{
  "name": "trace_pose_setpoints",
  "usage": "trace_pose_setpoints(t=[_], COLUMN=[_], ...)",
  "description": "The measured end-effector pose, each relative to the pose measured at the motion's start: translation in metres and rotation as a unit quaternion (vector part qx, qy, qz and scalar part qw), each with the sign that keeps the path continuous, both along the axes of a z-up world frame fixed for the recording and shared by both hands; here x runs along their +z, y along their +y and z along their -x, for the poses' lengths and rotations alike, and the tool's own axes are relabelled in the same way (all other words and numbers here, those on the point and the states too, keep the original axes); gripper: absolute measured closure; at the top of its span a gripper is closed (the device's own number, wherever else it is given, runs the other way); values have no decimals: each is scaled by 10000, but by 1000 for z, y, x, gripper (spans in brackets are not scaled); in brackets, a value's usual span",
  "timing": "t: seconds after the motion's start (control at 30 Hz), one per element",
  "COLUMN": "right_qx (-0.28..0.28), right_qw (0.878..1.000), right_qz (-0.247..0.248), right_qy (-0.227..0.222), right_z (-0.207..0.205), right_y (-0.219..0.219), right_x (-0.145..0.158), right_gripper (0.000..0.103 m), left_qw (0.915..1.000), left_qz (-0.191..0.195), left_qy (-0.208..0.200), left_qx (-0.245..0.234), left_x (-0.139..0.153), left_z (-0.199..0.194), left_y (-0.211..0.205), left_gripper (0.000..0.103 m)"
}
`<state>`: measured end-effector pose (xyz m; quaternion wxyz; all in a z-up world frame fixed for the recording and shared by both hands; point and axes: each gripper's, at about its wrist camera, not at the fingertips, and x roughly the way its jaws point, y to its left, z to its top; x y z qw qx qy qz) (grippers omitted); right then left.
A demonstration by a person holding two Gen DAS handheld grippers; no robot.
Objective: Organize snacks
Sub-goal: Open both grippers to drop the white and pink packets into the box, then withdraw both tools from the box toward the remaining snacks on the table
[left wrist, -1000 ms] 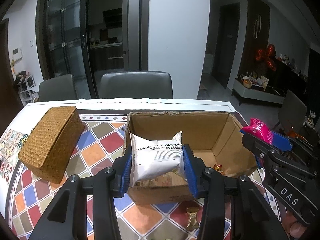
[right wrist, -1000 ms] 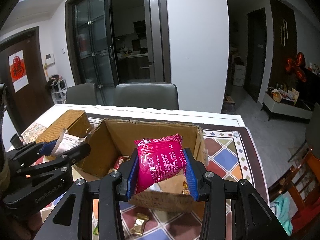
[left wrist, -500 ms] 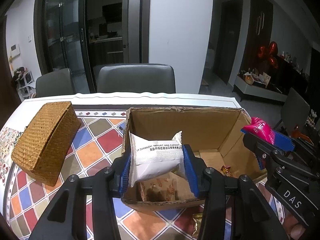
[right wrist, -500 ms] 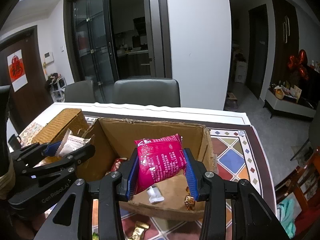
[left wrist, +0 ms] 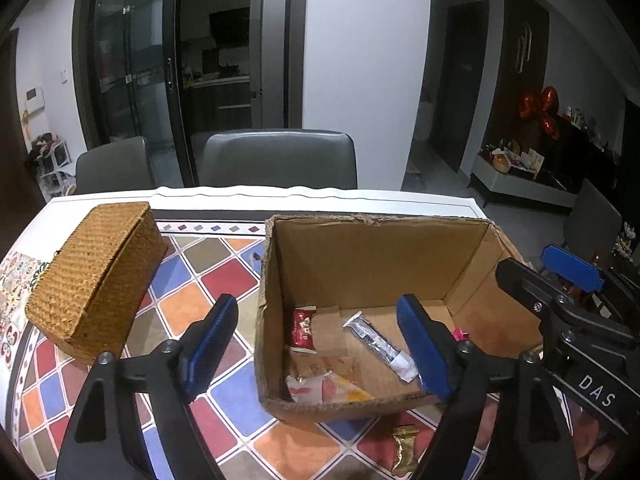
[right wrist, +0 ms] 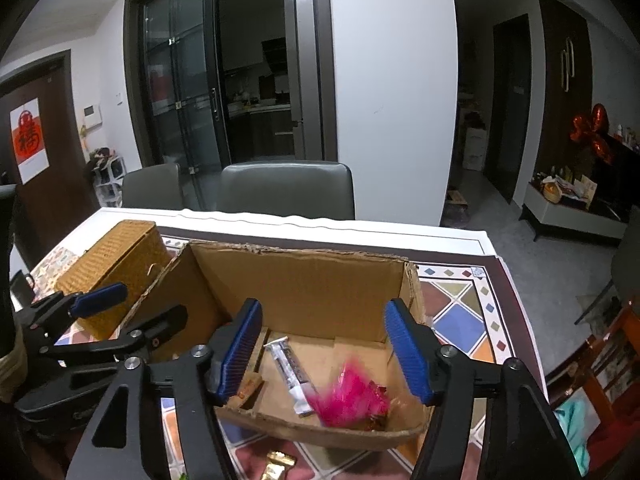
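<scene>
- Hovering both tools over the cardboard box (left wrist: pixel 376 264), we are collecting the loose snacks in one container; that is why both sets of fingers are reaching over its open top.
- We are holding the left gripper (left wrist: pixel 320 344) spread wide and empty, its blue pads standing either side of the box's near left corner, one outside the wall and one over the interior.
- We are keeping the right gripper (right wrist: pixel 324 348) released as well, nothing between its pads, which are poised above the near right part of the box.
- Below it, the pink snack packet (right wrist: pixel 348 398) is showing as a motion-blurred smear low in the box's near right corner, so we are judging it to be dropping or just landing.
- Seen from the left wrist, a pale wrapped snack (left wrist: pixel 324 388) is lying at the near left corner of the box floor, beside a red packet (left wrist: pixel 302 328) and a long clear sachet (left wrist: pixel 378 344).
- We are leaving the woven basket (left wrist: pixel 96 276) closed on the patterned tablecloth (left wrist: pixel 224 280), well to the left of the box and untouched.
- A gold-wrapped candy (left wrist: pixel 404 446) is still lying outside on the cloth, just in front of the box's near wall, so we are judging the sorting unfinished and that piece a likely next pick.
</scene>
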<state>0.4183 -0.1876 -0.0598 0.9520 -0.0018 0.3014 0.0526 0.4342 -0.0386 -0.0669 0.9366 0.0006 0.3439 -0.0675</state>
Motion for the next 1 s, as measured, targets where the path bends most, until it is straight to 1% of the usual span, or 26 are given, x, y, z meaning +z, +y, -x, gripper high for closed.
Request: trace_pose_setpoints(t=[0.4,1.0], right_qx=[-41,-130], right_qw=[9998,9991], right_qz=[44,76], right_qy=[-171,-398], right_z=[20,71], right_y=[-1,-7], right_x=[18,46], right_gripper=[37,37], left_qw=[9999,9992], left_qz=[26,-2], left_qy=[-145,-390], left_qx=[-20,-84], left_x=[19,46], left_z=[23,77], left_y=[-1,-2], left_gripper=[21,21])
